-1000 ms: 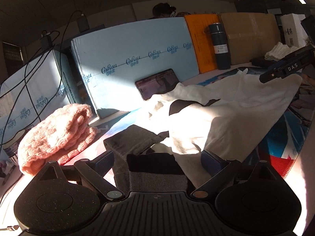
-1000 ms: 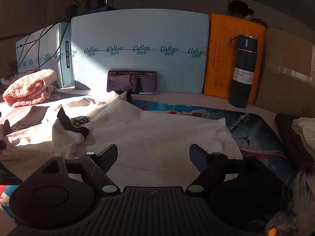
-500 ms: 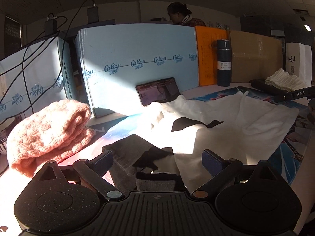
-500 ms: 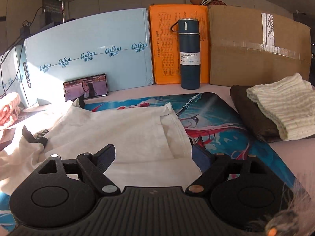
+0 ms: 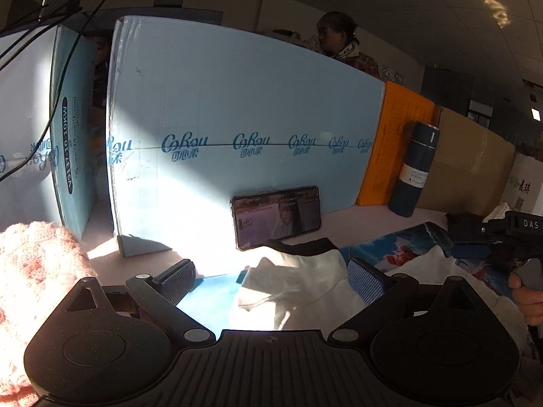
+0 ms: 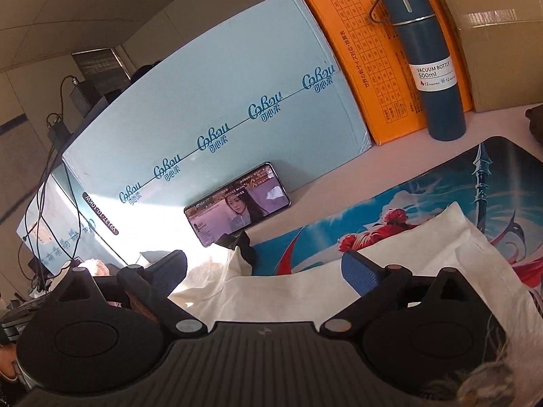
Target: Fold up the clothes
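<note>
A white shirt (image 5: 305,291) with a black collar lies crumpled on the printed mat (image 6: 441,190). My left gripper (image 5: 271,283) is open over the shirt's collar end, with only loose cloth below its fingers and nothing pinched. The right gripper (image 6: 264,271) hovers over the same white shirt (image 6: 298,298); its jaws are opening and the pads press on nothing. The right gripper's black body (image 5: 519,225) and a hand (image 5: 526,300) show at the right edge of the left wrist view.
A phone (image 6: 237,203) leans on the pale blue box (image 6: 210,101) at the back. An orange box (image 6: 366,54) and a blue vacuum bottle (image 6: 431,68) stand to its right. A pink knit (image 5: 30,271) lies at far left. A person (image 5: 339,40) stands behind the boxes.
Both grippers have risen and swung toward the boxes, rolling as they went. The dark cloth seen between the left jaws is gone from there. The right jaws have spread wider.
</note>
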`<state>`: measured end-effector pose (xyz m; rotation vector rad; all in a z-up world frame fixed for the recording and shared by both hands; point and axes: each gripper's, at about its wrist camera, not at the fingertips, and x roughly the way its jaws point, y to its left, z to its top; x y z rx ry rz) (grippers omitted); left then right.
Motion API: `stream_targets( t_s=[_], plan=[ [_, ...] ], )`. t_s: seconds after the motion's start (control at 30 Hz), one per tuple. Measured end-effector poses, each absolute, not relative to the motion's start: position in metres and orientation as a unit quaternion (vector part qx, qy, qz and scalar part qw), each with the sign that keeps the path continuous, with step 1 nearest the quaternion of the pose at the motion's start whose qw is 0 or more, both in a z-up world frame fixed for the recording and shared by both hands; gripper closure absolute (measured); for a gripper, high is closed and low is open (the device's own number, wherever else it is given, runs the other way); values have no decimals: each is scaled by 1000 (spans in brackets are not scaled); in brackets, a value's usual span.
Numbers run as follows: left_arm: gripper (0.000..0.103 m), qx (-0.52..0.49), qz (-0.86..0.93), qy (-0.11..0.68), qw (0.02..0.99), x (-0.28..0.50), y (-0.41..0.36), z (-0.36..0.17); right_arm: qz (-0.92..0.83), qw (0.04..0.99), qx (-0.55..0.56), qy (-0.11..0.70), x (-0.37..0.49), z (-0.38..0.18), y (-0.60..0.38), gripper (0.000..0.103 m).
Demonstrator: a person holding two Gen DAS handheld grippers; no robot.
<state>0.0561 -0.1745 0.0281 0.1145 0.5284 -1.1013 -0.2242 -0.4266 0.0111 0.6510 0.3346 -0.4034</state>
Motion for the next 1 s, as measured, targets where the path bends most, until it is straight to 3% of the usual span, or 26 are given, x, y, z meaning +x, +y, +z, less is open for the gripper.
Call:
stream_targets(
  t_s=[0.4, 0.57, 0.6, 0.67, 0.7, 1.0],
  plan=[
    [7, 120, -518, 328, 781, 107, -287, -30, -168, 896, 373, 172, -233, -32, -447, 5],
    [32, 174, -526, 306, 774, 95, -299, -38, -169, 889, 385, 179, -233, -36, -450, 5],
    [51, 179, -529, 300, 774, 92, -299, -37, -170, 889, 386, 179, -233, -37, -450, 5],
    [74, 188, -537, 287, 770, 88, -298, -34, -171, 888, 388, 180, -233, -38, -450, 5],
    [96, 191, -543, 282, 767, 85, -297, -33, -173, 887, 389, 180, -233, -39, -450, 5],
    [100, 128, -570, 216, 782, 61, -261, 4, -172, 881, 410, 161, -242, -39, -455, 5]
  ],
)
